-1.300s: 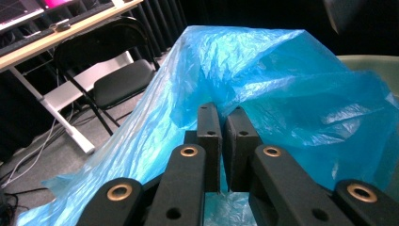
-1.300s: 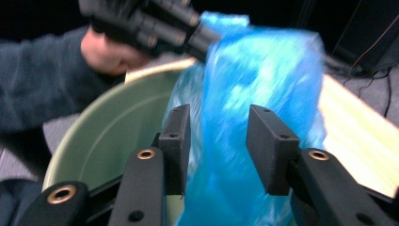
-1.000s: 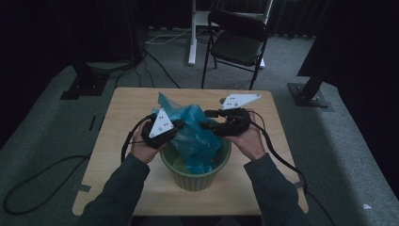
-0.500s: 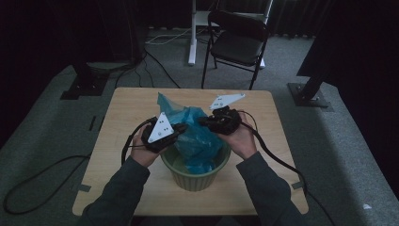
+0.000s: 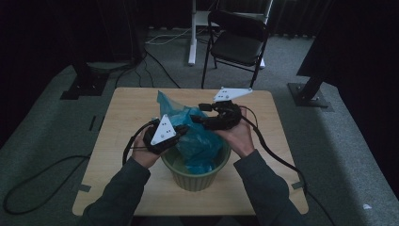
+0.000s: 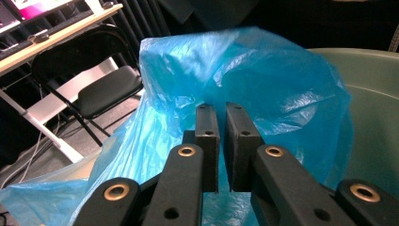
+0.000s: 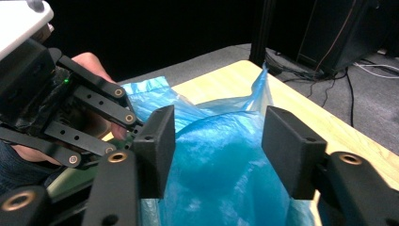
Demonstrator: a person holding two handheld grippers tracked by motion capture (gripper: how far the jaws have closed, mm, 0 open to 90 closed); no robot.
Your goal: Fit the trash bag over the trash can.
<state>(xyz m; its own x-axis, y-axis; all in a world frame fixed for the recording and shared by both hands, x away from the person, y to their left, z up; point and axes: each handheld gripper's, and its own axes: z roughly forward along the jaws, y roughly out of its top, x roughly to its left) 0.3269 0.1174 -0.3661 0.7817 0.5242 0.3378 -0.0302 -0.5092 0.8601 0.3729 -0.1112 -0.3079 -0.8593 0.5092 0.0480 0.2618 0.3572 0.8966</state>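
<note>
Left gripper [image 6: 220, 141]: jaws nearly together, a thin slit between the pads; whether bag film is pinched there I can't tell. Right gripper [image 7: 216, 150]: jaws wide, just been opening, pads off the blue plastic bag [image 7: 226, 174] that bulges between them. In the high view, the bag [image 5: 197, 136] sits centre frame in the green pot [image 5: 195, 176] on the wooden table [image 5: 127, 101]; both hands cover the pot rim. Bag bottom hidden inside. Folding chair [image 5: 235, 44] at the top, dim.

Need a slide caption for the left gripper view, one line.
Left gripper, jaws nearly closed, pinching a fold of the blue plastic bag at the green pot, folding chair behind.
</note>
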